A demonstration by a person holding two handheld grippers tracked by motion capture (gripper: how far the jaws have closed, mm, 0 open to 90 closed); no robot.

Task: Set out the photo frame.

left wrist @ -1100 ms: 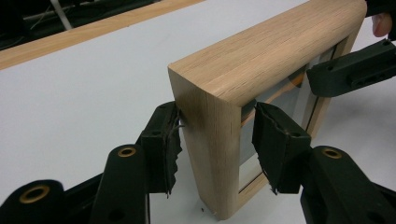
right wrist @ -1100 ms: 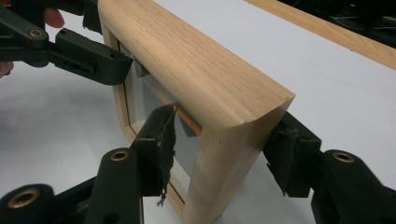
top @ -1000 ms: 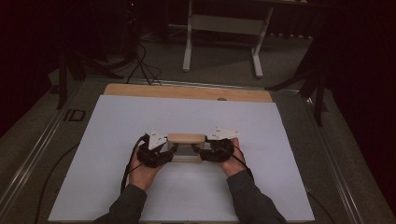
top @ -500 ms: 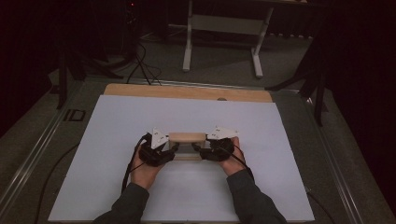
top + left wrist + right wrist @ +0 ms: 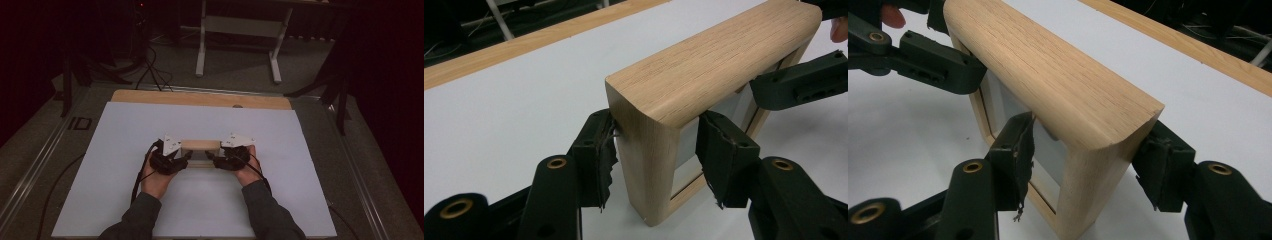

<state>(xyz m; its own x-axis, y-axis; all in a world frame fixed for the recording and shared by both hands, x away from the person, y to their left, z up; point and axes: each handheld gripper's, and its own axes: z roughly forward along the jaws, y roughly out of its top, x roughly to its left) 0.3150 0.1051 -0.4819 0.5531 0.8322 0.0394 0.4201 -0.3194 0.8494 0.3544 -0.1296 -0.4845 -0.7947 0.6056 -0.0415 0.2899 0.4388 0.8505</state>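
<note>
A light oak picture frame (image 5: 200, 145) stands upright in the middle of the white table top (image 5: 125, 150), its glass facing the person. My left gripper (image 5: 186, 156) clamps its left end and my right gripper (image 5: 212, 157) its right end. In the left gripper view the two pads of my left gripper (image 5: 656, 150) press on the front and back of the frame's side rail (image 5: 724, 55). In the right gripper view my right gripper (image 5: 1088, 155) holds the frame's other rail (image 5: 1048, 65) the same way. I cannot tell whether the frame's bottom edge touches the table.
A strip of bare wood (image 5: 200, 98) runs along the table's far edge. Beyond it on the floor are a white stand (image 5: 240, 30) and black cables (image 5: 150, 70). Metal rails (image 5: 45, 155) flank the table. Each gripper trails a cable.
</note>
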